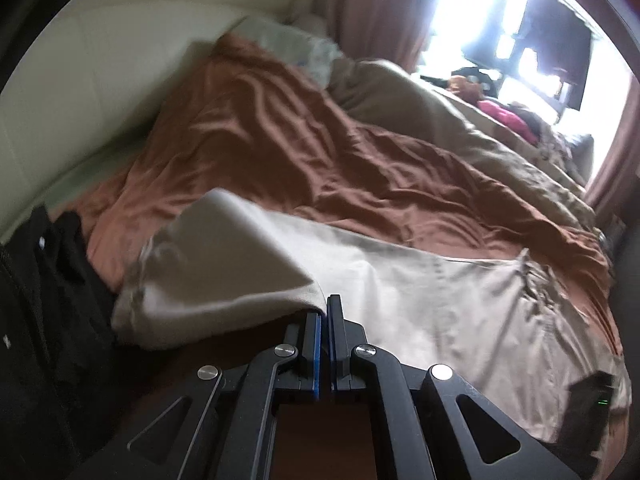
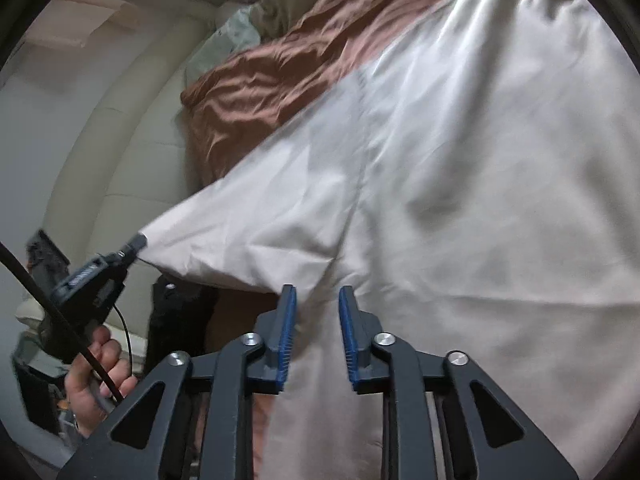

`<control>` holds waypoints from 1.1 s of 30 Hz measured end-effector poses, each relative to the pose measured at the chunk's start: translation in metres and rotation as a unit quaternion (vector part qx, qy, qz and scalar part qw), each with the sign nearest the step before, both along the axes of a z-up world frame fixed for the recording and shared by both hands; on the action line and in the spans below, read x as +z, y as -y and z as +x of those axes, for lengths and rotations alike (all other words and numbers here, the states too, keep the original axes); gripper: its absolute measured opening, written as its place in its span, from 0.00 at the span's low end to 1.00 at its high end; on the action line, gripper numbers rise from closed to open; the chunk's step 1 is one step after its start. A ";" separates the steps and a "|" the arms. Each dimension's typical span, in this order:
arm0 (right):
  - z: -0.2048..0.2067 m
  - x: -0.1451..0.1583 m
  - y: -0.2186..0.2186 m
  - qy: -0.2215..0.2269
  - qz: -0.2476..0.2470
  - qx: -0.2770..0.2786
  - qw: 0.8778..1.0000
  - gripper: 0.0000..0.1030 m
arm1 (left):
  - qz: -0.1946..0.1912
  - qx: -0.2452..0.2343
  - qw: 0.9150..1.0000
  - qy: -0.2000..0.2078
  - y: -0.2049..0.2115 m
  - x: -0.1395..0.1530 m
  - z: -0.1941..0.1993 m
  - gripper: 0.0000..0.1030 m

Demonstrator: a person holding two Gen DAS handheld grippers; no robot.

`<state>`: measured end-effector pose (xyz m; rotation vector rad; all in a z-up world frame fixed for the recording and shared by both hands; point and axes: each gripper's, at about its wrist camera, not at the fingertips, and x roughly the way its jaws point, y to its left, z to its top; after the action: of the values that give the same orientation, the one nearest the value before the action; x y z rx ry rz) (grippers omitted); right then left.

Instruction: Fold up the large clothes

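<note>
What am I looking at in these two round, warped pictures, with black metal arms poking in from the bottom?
Those black arms are handheld two-finger grippers, one in each of a person's hands; each carries a fisheye camera looking along its fingers. In the left camera's picture, the left gripper is shut on a corner of the large pale beige cloth garment, lifting it off the bed. In the right camera's picture, the right gripper is open, its blue-padded fingers close to the same garment but gripping nothing. That picture also shows the person's left hand holding the other gripper. Under the garment lies a rumpled rust-brown bedspread, with a tan duvet beyond.
</note>
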<state>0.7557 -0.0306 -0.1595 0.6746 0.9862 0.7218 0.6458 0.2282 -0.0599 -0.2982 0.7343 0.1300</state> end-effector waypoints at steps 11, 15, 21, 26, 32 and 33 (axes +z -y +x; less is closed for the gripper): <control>0.047 -0.052 -0.042 -0.070 0.056 0.053 0.995 0.02 | 0.002 -0.095 0.995 0.018 0.053 0.032 -0.009 0.02; 0.056 -0.061 -0.036 -0.091 0.058 0.057 0.993 0.02 | -0.003 -0.128 0.992 0.015 0.077 0.034 -0.011 0.02; 0.046 -0.037 0.008 -0.079 0.027 0.017 0.996 0.03 | -0.016 -0.165 0.986 0.025 0.106 0.038 -0.015 0.02; 0.019 -0.016 0.064 -0.053 0.006 -0.041 0.998 0.48 | -0.030 -0.221 0.975 0.015 0.140 0.030 -0.022 0.02; -0.021 0.002 0.122 -0.026 -0.006 -0.094 0.995 0.51 | -0.067 -0.283 0.956 -0.037 0.179 0.005 -0.029 0.33; -0.029 0.003 0.128 -0.026 -0.011 -0.103 0.994 0.51 | -0.077 -0.293 0.952 -0.042 0.182 0.003 -0.032 0.50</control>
<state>0.7270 -0.1588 -0.1563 0.7669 0.9546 0.5137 0.6143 0.0457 -0.0565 -0.2123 0.8925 -0.4821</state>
